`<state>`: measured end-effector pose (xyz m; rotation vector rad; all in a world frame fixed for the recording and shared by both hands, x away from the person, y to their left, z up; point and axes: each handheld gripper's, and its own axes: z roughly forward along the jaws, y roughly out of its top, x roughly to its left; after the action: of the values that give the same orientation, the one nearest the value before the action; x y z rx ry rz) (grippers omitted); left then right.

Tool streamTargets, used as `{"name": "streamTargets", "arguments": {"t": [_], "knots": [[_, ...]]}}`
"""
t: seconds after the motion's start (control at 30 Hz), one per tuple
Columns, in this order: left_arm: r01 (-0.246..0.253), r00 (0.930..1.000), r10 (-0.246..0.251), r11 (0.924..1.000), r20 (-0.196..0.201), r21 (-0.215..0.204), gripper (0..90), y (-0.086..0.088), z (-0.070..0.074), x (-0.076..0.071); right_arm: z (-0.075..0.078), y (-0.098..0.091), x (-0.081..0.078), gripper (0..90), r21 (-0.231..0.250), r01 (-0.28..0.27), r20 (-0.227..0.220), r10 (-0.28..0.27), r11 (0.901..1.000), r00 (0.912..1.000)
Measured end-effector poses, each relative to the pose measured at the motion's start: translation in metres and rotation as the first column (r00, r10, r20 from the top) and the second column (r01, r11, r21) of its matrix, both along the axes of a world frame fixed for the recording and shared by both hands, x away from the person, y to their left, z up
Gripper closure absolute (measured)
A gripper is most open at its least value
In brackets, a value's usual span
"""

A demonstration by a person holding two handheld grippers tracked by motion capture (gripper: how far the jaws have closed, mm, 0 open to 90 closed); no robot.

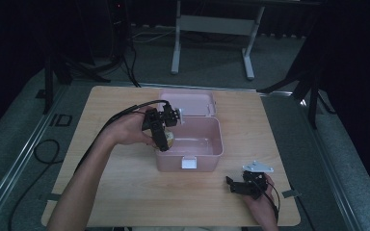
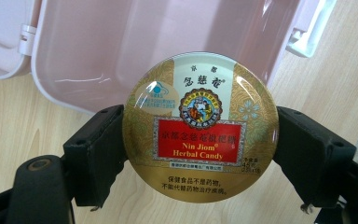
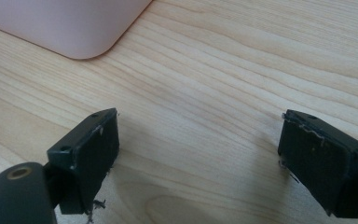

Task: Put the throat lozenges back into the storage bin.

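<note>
A round gold candy tin with a red label reading Nin Jiom Herbal Candy sits clamped between the jaws of my left gripper. In the high view that left gripper hovers over the left rim of the open pink box, the tin just showing at its tip. The box's empty inside lies right behind the tin. My right gripper rests low over the bare wood, jaws wide apart and nothing between them; in the high view this right gripper sits at the front right.
The box's lid lies flat open behind it, and a white latch marks its front wall. A corner of the pink box shows ahead of the right gripper. Cables trail off the wooden table to the left.
</note>
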<state>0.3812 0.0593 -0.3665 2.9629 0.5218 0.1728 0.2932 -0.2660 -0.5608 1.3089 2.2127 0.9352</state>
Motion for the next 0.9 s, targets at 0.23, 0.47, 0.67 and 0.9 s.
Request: {"name": "streamTargets", "arguments": {"t": [0.23,0.47,0.67,0.9], "knots": [[0.004,1.0000,-0.004,1.0000,-0.006,0.006,20.9,-0.005,-0.005,0.001,0.000,0.000,0.000,12.2,0.000,0.000,0.000,0.000,1.0000,1.0000],[0.007,0.9999,-0.007,1.0000,-0.011,0.006,20.9,-0.009,-0.007,0.003,0.000,0.000,0.000,12.2,0.000,0.000,0.000,0.000,1.0000,1.0000],[0.002,0.9998,-0.002,1.0000,-0.019,0.004,20.9,-0.011,-0.009,0.005,0.000,0.000,0.000,12.2,0.000,0.000,0.000,0.000,1.0000,1.0000],[0.004,0.9997,-0.004,1.0000,-0.026,-0.001,20.8,-0.013,-0.009,0.005,0.000,0.000,0.000,12.2,0.000,0.000,0.000,0.000,1.0000,1.0000]]}}
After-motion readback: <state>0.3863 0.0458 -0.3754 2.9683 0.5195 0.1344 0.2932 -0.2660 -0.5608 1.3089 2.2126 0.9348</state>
